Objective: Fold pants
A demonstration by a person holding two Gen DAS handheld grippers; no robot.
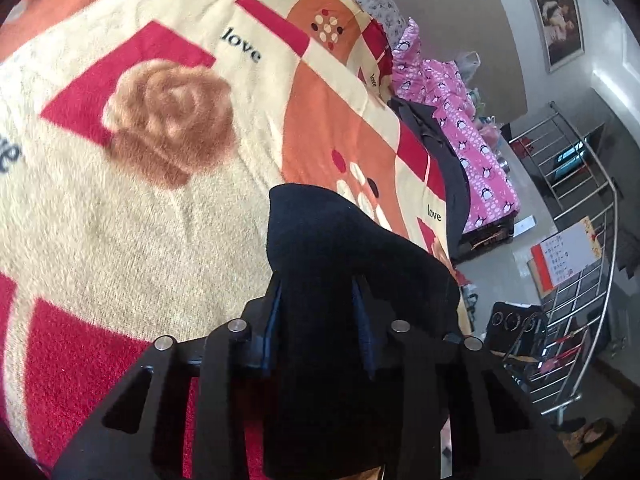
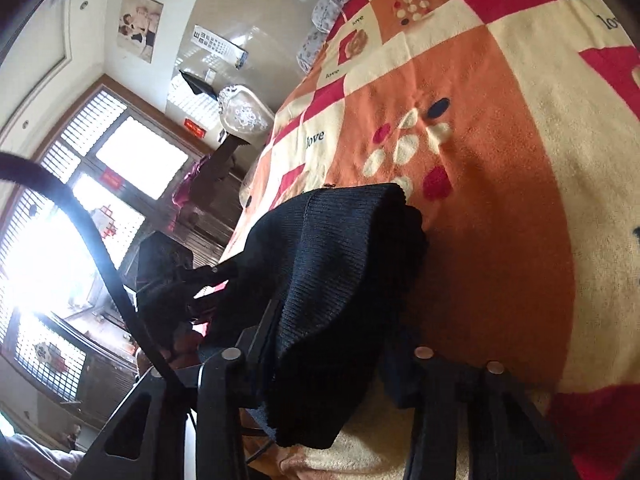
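Observation:
The pants are black knit fabric. In the left wrist view a bunch of them (image 1: 340, 280) is draped over and between the fingers of my left gripper (image 1: 318, 284), which is shut on them above the bed. In the right wrist view another ribbed part of the pants (image 2: 340, 264) is bunched in my right gripper (image 2: 340, 320), which is shut on it. The fabric hides both pairs of fingertips. The left gripper's body (image 2: 168, 272) shows to the left in the right wrist view, close by.
A bed is covered by a fleece blanket (image 1: 140, 200) with red, orange and cream squares, roses and "love" print. Pink penguin bedding (image 1: 472, 128) and dark clothes lie at the bed's far edge. A metal railing (image 1: 580, 240) stands beside it. Windows (image 2: 80, 220) lie left.

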